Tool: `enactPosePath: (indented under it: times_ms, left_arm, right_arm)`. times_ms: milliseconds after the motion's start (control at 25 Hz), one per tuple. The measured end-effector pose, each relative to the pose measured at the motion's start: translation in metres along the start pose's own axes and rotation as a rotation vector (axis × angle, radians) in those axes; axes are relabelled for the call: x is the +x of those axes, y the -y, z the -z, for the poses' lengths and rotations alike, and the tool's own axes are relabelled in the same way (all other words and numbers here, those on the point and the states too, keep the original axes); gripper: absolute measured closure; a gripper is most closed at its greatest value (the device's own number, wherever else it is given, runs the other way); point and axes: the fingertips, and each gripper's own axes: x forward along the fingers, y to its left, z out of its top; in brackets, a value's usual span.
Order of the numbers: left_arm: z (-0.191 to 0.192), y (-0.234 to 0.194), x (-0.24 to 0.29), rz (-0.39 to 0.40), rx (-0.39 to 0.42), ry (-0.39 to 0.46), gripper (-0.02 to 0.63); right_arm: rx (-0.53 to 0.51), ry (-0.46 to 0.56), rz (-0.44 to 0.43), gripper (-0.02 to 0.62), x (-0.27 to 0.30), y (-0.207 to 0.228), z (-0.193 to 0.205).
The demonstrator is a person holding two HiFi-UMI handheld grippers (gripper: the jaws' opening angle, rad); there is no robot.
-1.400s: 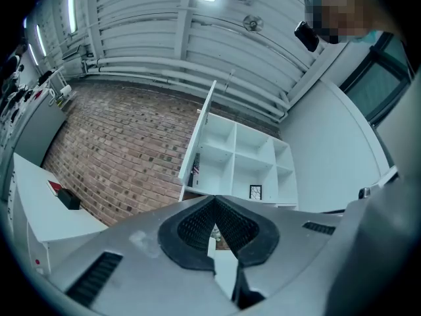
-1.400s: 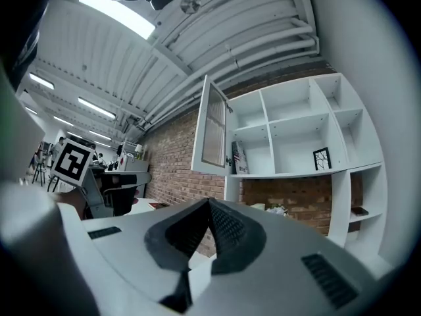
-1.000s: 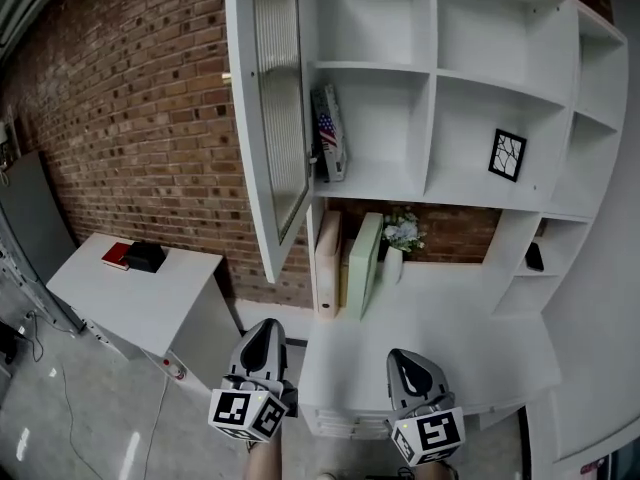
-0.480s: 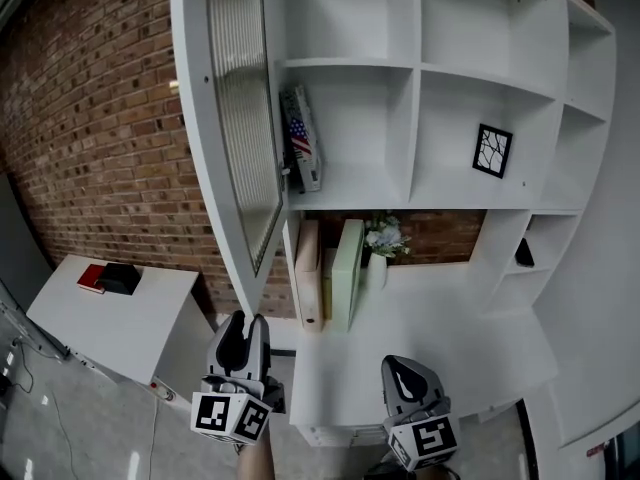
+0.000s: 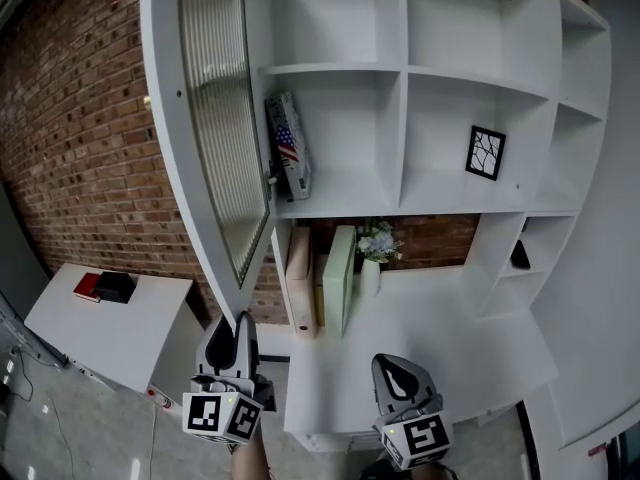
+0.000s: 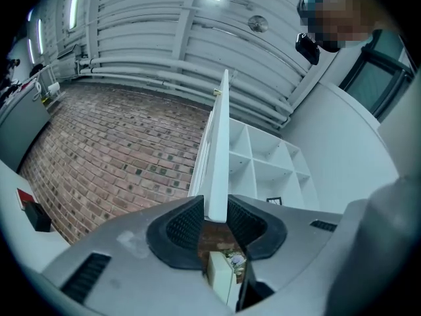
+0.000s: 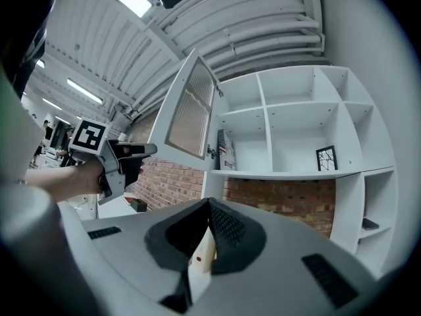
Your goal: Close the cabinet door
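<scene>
Head view, from the far left: well off to the left of the left tool [image 5: 238, 320] a low side worktop [image 5: 120, 333] carries a red book [image 5: 87, 286] and a black box [image 5: 115, 287], with the brick wall [image 5: 80, 148] behind.

The left tool reaches up to the bottom corner of the cabinet door [image 5: 215, 148]. In the left gripper view the door's lower edge stands between the tool's jaws and fills the gap, with a pad close against either face. I judge this a grasp on the door, though how hard the tool presses cannot be told.

From that tool the door rises up and away, swung wide out from the cabinet [image 5: 403, 68]. Its ribbed pane faces the brick side, and its hinges sit by a flag-printed box [image 5: 288, 153] on the shelf.

To the tool's right, upright binders [image 5: 338, 278] and a small vase of flowers [image 5: 377, 240] stand on the white worktop [image 5: 450, 338]. A framed picture [image 5: 486, 153] sits in a compartment further right.

The right tool [image 5: 397, 368] hangs low over that worktop, well apart from the door. It is clenched, its tips meeting on nothing.

As for progress, only the hold on the door looks made. The door is fully open, so the whole swing is left: the free edge must travel rightward and away from the left tool until it meets the cabinet front.
</scene>
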Motion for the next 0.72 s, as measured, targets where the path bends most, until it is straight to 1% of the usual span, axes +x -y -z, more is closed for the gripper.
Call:
enactPosePath:
  times_ms: [240,400,520,720]
  left_arm:
    - [0.0,0.007,0.002,-0.001,0.04,-0.021,0.506]
    - [-0.002,0.024,0.006,0.037,0.07,-0.002,0.506]
    - [0.006,0.032,0.007,0.047,0.122,-0.051,0.505]
    - [0.009,0.047,0.01,0.084,0.117,-0.049,0.503]
  right_arm:
    - [0.014,0.006,0.003,0.595,-0.002,0.007,-0.002]
    - [0.016,0.006,-0.014,0.595,-0.001,0.005,0.002]
    - [0.026,0.001,-0.017,0.595,-0.002,0.003,0.005]
    - [0.031,-0.002,-0.014,0.595,-0.004,0.004,0.008]
